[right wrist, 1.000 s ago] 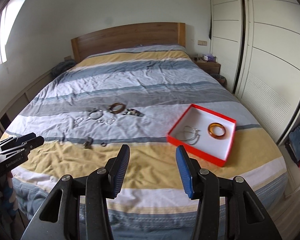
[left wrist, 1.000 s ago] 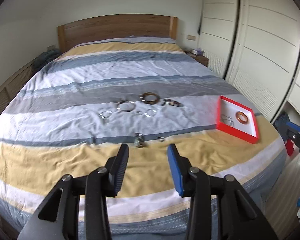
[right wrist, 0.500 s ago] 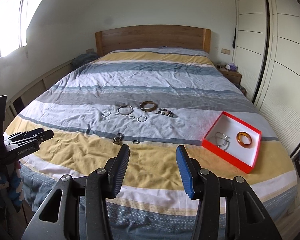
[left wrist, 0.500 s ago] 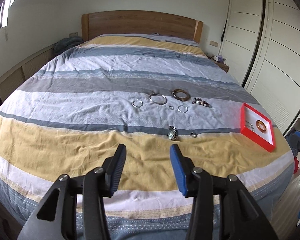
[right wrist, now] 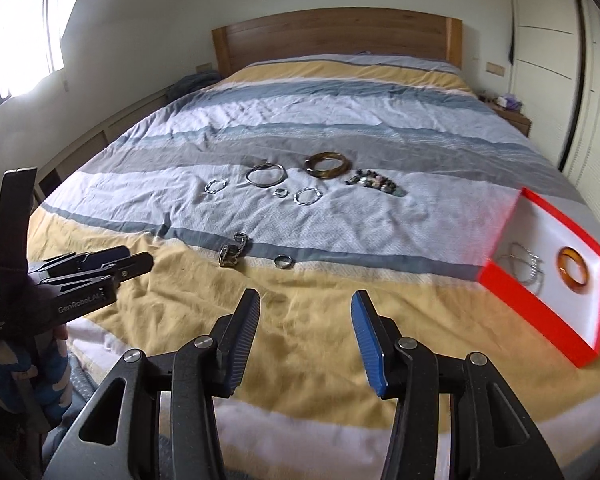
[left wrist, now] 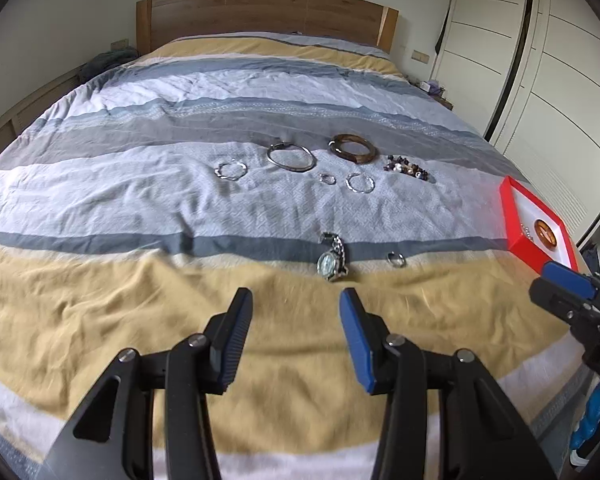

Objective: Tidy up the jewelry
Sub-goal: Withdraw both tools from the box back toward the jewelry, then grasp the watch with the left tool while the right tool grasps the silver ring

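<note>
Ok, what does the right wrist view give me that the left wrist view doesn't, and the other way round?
Only the right wrist view shows the window, the silver chain in the red box, and the left gripper from the side. Only the left wrist view shows the watch face and the right gripper entering from the right. Both show the loose bracelets, the small ring beside the watch, the amber bangle in the box, and open, empty jaws.

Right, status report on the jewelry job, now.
Left gripper open, empty. Right gripper open, empty. Watch, ring, bangles loose on the bedspread; red box holds amber bangle and chain. Nothing in the way.
</note>
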